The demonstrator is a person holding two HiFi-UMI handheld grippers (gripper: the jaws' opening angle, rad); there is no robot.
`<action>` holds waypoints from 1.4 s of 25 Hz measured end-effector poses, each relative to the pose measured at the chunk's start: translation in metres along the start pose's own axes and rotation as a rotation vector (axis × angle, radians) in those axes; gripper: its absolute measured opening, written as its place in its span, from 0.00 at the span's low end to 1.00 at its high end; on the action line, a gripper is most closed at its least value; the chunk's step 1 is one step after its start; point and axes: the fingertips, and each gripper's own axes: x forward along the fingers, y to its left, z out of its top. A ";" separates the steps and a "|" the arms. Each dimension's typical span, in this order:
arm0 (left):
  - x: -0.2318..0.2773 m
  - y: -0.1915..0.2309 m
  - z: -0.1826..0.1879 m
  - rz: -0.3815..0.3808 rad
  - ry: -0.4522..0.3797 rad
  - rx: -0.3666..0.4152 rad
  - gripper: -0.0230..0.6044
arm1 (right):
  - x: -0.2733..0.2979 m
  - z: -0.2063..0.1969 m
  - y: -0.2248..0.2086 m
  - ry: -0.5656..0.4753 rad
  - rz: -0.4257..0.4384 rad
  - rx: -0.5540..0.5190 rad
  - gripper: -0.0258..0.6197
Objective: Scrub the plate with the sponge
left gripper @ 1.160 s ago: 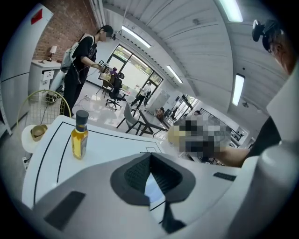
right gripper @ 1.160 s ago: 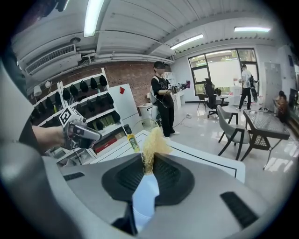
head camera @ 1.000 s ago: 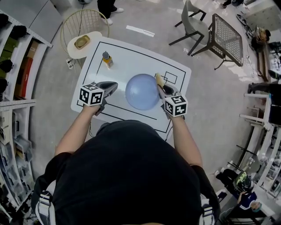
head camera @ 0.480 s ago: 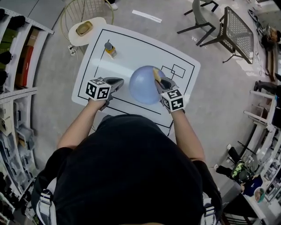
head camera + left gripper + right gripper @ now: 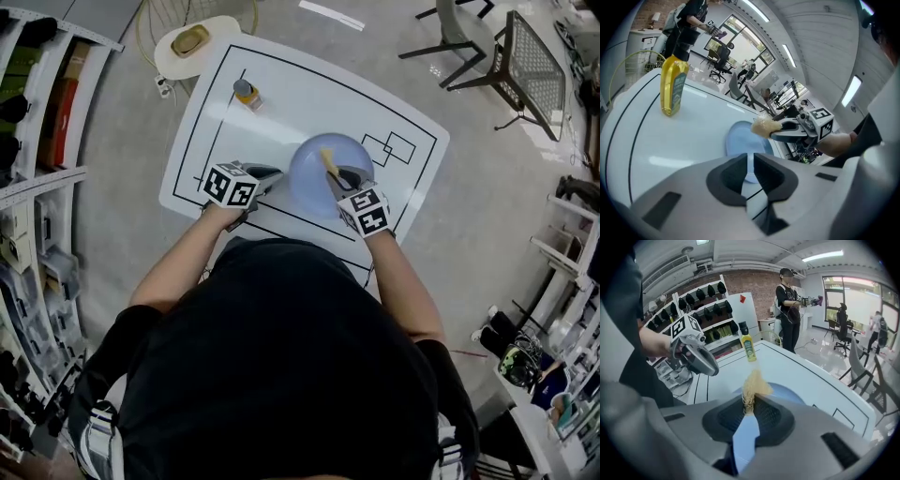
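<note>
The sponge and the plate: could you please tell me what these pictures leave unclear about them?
- Whether the sponge touches the plate: too small in the head view, hidden by the right claw in its own view, and ambiguous from the left gripper view.
- The bottle label: too blurred in every view.

No legible text, number or brand in any view. Yellow bottle [image 5: 672,86] on desk [image 5: 656,145]: green label, print too small to read. Cube on right tool [image 5: 777,131]: black-and-white square marker patterns, blocky shapes only, no true letters or digits. Desk surface: black outline and small drawn rectangles, no writing. Shelf [image 5: 701,301] goods: dark shapes, too blurred for any print.
</note>
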 end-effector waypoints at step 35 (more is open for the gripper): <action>0.086 0.031 -0.075 0.004 0.276 -0.105 0.31 | 0.073 -0.055 0.040 0.232 0.184 -0.289 0.12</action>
